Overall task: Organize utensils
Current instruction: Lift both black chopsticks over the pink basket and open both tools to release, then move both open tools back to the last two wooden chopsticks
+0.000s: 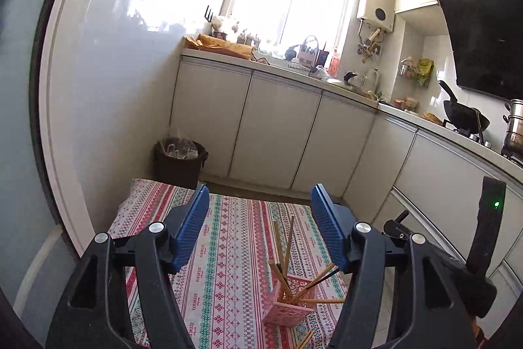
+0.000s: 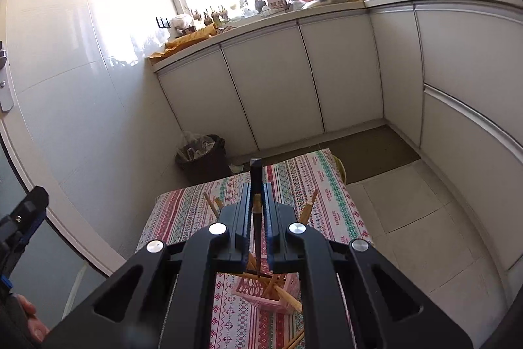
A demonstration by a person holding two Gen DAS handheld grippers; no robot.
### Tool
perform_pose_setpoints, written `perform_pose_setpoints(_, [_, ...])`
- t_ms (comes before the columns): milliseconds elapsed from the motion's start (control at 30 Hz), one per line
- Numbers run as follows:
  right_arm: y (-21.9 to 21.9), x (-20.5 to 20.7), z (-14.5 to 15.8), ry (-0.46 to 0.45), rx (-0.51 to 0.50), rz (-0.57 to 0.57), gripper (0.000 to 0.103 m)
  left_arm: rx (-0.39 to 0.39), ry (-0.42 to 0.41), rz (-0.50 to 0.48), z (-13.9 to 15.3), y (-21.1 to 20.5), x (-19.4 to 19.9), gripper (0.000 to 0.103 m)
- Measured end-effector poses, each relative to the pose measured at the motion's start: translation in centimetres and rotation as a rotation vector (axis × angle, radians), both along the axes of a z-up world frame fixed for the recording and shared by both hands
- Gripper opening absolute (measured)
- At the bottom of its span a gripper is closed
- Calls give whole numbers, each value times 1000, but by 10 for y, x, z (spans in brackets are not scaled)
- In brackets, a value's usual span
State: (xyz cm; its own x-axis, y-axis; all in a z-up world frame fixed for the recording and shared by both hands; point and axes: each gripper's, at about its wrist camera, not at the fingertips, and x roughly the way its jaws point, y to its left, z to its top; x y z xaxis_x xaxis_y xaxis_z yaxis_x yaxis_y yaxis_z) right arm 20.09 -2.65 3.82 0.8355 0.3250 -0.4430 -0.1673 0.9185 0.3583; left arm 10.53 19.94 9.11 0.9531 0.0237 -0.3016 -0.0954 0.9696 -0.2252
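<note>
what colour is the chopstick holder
Pink, a perforated plastic holder; it shows best in the left wrist view.

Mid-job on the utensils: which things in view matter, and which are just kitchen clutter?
Job:
pink holder
chopsticks in it
dark chopstick clamped in right gripper
loose chopstick on cloth
left gripper, open

Clutter:
trash bin
wok
kettle
</note>
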Motion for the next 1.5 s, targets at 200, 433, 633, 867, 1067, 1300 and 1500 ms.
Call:
perform_pose_setpoints(200, [14, 15, -30, 51, 0, 2, 12, -7, 19, 10, -4, 10, 1, 62])
perform_pose_setpoints(433, [3, 2, -18, 12, 6, -16, 23, -2, 50, 0, -9, 7, 6, 62])
perform_pose_setpoints(633, [-10, -19, 0, -34, 29, -29, 34, 19, 81, -25, -17, -2, 9, 63])
perform_pose_setpoints(867, [-21, -46, 5, -62, 45, -42, 55, 50, 108, -50, -24, -12, 8, 69])
perform_pose_setpoints(1067, [-21, -65, 9, -85, 46, -52, 71, 64, 116, -62, -25, -15, 2, 77])
perform_pose_setpoints(1300, [-17, -81, 16, -102, 49, -61, 85, 63, 109, -59, -23, -13, -9, 90])
perform_pose_setpoints(1500, [-13, -93, 19, -113, 37, -90, 96, 68, 105, -62, -22, -10, -21, 96])
